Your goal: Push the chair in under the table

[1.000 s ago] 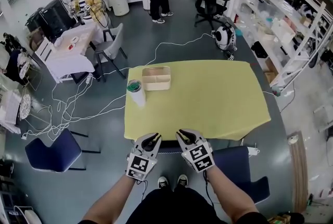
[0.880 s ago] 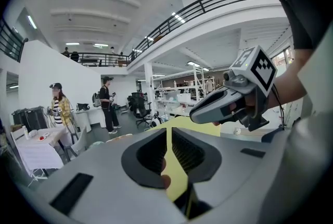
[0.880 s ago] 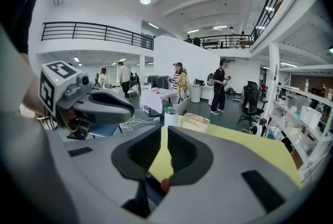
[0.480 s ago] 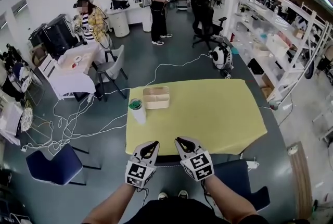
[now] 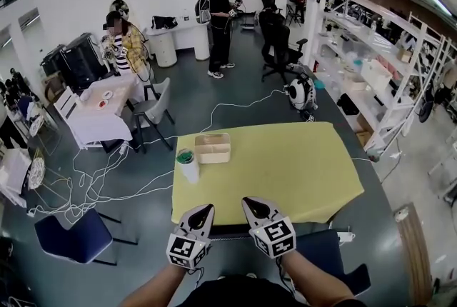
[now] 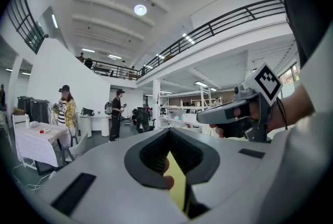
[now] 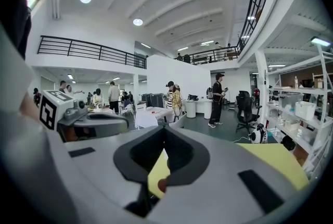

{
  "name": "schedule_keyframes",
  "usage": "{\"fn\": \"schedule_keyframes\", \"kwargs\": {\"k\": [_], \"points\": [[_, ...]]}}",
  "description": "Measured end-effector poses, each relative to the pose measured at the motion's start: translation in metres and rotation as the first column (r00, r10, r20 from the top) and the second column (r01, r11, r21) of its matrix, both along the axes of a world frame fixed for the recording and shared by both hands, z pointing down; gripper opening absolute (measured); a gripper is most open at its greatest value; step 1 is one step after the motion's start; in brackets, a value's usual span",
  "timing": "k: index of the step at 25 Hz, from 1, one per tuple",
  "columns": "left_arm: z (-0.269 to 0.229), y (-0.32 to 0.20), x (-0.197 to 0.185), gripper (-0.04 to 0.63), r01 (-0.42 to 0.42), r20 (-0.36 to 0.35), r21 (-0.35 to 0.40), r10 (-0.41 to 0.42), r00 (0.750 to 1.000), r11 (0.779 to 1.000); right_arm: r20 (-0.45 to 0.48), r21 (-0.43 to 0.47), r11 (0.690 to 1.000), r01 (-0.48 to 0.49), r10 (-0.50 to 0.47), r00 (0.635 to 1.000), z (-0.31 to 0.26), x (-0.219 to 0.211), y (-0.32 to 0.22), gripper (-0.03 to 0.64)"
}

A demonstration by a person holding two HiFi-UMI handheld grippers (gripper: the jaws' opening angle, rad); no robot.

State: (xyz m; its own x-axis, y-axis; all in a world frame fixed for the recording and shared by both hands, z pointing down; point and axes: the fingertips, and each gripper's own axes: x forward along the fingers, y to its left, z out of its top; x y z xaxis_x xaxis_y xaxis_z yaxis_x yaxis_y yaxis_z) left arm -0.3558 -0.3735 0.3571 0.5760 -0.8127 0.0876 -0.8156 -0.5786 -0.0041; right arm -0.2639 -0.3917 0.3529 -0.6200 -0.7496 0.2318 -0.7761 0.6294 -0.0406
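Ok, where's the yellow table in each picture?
Head view: yellow table, right in the middle.
Left gripper view: only a thin strip of it, low in the centre.
Right gripper view: lower right.
Shared landmark: the standing person in black, far across the room.

This is looking like a large open lab hall: white shelving racks (image 5: pixel 382 66) are lining the right wall, loose cables (image 5: pixel 96 184) are trailing across the grey floor (image 5: pixel 235 84), a person (image 5: pixel 221 20) is standing with recording gear, and a mezzanine railing (image 7: pixel 93 51) is running overhead.
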Motion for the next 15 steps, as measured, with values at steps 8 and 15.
{"fn": "schedule_keyframes", "kwargs": {"k": [8, 15], "points": [[0.0, 0.008, 0.0, 0.009, 0.015, -0.039, -0.014, -0.015, 0.999, 1.0, 0.0, -0.013, 1.0, 0.014, -0.014, 1.0, 0.007, -0.002, 0.018, 0.014], [0.003, 0.025, 0.009, 0.009, 0.03, -0.069, -0.014, -0.031, 0.997, 0.999, 0.005, -0.028, 1.0, 0.014, -0.014, 1.0, 0.014, 0.009, 0.038, 0.014]]}}
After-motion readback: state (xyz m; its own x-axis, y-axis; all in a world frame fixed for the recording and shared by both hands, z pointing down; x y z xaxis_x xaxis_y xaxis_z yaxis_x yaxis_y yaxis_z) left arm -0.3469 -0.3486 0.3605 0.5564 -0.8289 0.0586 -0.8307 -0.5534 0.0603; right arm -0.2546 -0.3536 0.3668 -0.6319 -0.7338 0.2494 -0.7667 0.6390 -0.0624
